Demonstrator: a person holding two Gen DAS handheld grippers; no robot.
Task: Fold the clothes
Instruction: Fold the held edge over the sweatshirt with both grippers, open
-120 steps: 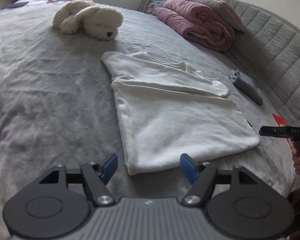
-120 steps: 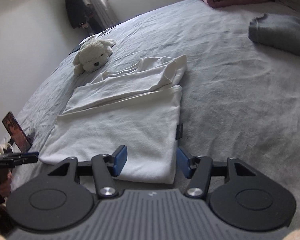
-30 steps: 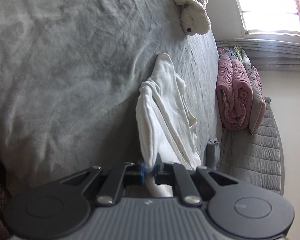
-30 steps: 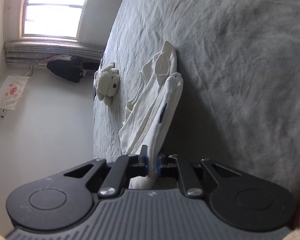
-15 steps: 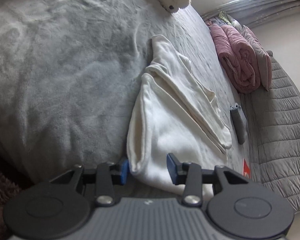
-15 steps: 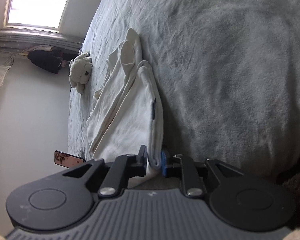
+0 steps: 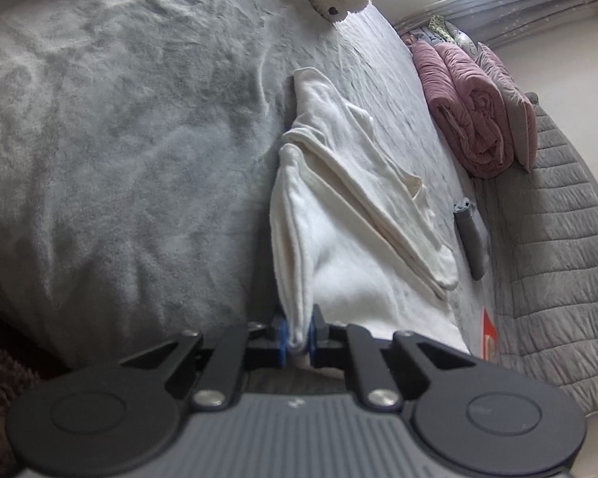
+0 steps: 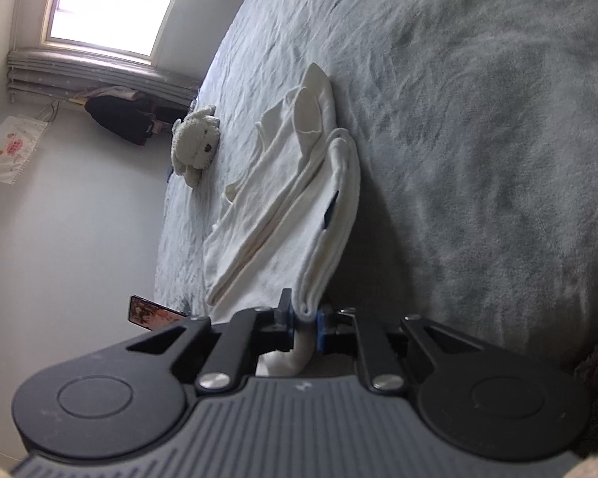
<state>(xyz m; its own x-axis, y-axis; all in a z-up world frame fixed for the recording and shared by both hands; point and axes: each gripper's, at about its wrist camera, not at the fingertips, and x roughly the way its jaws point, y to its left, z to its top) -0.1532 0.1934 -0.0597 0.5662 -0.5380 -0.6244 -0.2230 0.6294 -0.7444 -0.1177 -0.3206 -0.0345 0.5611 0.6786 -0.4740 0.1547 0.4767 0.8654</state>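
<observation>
Both tools are clamped on the near hem of the white sweatshirt (image 7: 339,215), which lies on the grey bed (image 7: 119,139) with its sleeves folded across the body. The left gripper (image 7: 298,336) pinches one hem corner between nearly closed jaws; the right gripper (image 8: 303,328) pinches the other corner (image 8: 307,298) the same way. This looks like the half-fold step: the hem likely needs carrying toward 12 o'clock, level and together, onto the collar end. From each tool the garment runs away toward 12 o'clock, a plush dog (image 8: 195,143) beyond it.
</observation>
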